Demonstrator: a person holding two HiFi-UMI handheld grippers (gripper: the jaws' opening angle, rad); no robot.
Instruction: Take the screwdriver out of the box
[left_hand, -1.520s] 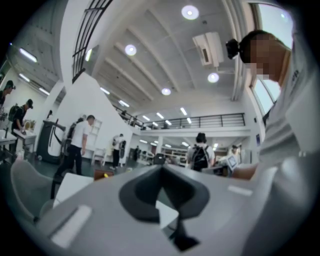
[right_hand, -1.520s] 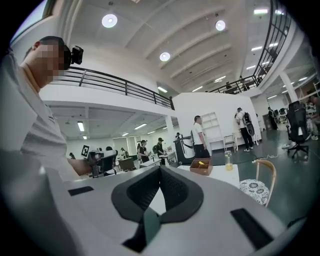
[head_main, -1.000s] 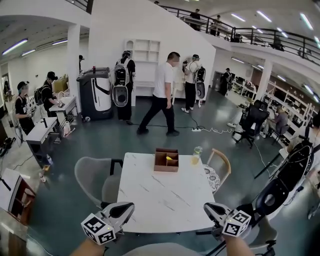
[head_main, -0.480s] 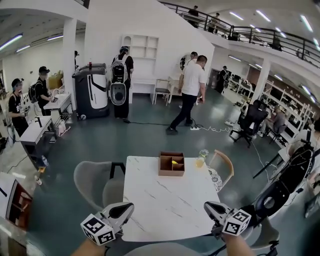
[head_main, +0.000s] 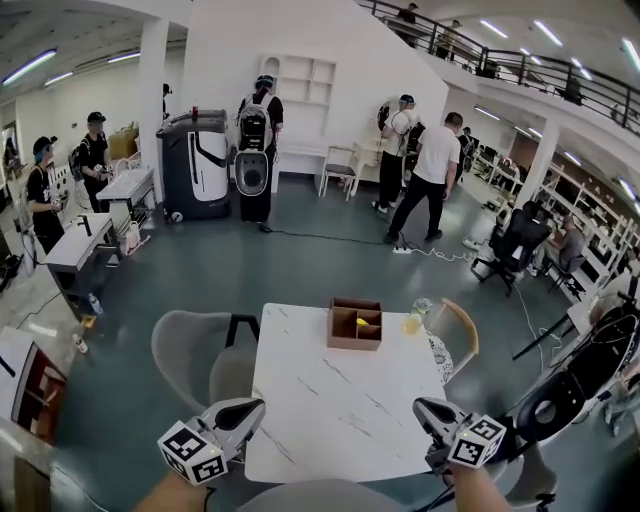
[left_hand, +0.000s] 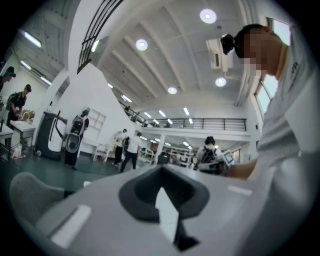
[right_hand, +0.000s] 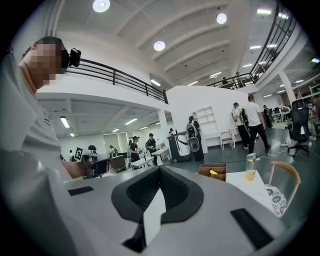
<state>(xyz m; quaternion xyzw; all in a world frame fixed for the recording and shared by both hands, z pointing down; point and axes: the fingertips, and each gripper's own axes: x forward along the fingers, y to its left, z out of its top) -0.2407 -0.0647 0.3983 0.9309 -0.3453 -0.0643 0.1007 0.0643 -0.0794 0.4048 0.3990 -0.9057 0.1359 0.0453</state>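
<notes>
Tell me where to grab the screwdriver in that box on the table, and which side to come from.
Take the screwdriver by its yellow part, the only bit showing inside the box. Come straight down from above: walls and dividers fence it in sideways, and a bottle stands close on the box's right. How it lies is too small to tell.

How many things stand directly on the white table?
2: the brown divided box at the far edge, and a bottle of yellow liquid just right of it. The box's compartments may hide more.
</notes>
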